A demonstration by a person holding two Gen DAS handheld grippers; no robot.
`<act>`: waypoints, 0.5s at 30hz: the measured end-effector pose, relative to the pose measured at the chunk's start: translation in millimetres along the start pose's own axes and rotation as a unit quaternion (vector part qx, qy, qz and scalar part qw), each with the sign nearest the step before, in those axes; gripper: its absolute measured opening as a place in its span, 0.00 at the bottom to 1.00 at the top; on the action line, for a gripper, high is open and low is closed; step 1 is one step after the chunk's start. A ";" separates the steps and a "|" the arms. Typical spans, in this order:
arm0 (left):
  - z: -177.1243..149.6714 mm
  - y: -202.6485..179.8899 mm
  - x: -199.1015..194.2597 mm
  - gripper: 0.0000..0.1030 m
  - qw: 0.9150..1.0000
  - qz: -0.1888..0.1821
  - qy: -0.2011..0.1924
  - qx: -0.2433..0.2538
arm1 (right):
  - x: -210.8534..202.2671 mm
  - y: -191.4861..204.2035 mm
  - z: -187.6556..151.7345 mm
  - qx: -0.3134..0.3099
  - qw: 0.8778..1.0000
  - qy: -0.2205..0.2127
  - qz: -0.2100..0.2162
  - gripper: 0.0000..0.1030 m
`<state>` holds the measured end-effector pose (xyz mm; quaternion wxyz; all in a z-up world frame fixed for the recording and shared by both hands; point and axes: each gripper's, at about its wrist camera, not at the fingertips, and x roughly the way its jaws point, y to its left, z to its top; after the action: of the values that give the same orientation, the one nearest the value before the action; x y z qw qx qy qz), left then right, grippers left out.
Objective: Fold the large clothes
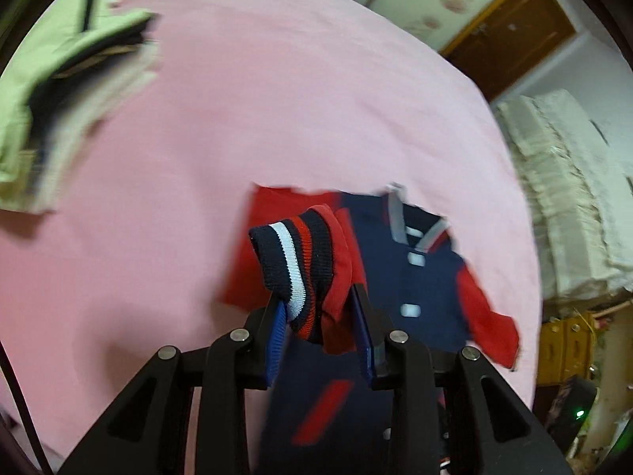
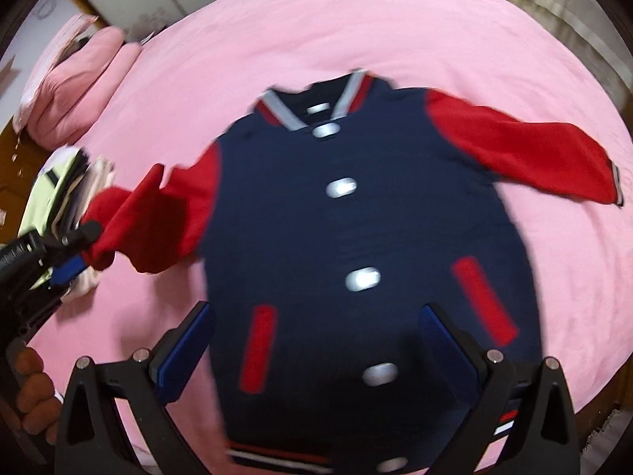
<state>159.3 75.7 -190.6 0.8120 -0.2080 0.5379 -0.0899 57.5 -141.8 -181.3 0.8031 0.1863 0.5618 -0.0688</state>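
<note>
Left gripper (image 1: 320,312) pinching cuff (image 1: 294,265), right gripper (image 2: 316,340) spread over jacket (image 2: 356,237) on bed (image 2: 356,31). Barely started, sleeves and body unfolded.

readable text: none | jacket (image 2: 356,217): no letters, no brand, no numbers to read | left tongs (image 2: 85,247) at 9 o'clock in right wrist view: some marks on the body, too blurred to read

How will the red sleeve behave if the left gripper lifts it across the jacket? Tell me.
Probably floppy: the red sleeve already sags and creases from the left gripper. Its ribbed cuff looks thick and bunched, so slipping seems unlikely. It should drag lightly over the jacket.
</note>
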 end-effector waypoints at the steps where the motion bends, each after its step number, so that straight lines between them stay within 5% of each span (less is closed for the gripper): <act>1: -4.9 -14.9 8.4 0.29 1.000 -0.002 0.004 0.007 | -1.4 -12.0 3.5 0.001 1.000 -0.005 -0.001 1.00; 7: -28.8 -97.9 55.2 0.39 0.998 -0.003 0.045 0.033 | -3.7 -86.3 31.8 0.004 0.999 -0.030 -0.016 1.00; 10: -38.5 -104.9 62.9 0.63 0.997 -0.023 0.073 0.014 | -3.5 -110.5 42.6 -0.001 0.999 -0.037 -0.014 1.00; 15: -31.9 -89.3 70.6 0.72 0.996 0.037 0.075 0.018 | -3.5 -126.4 52.1 -0.002 0.999 -0.042 0.005 1.00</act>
<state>165.8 -38.2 -221.5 0.7757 -0.1666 0.6028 -0.0849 61.5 -278.2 -190.5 0.8266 0.1845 0.5269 -0.0715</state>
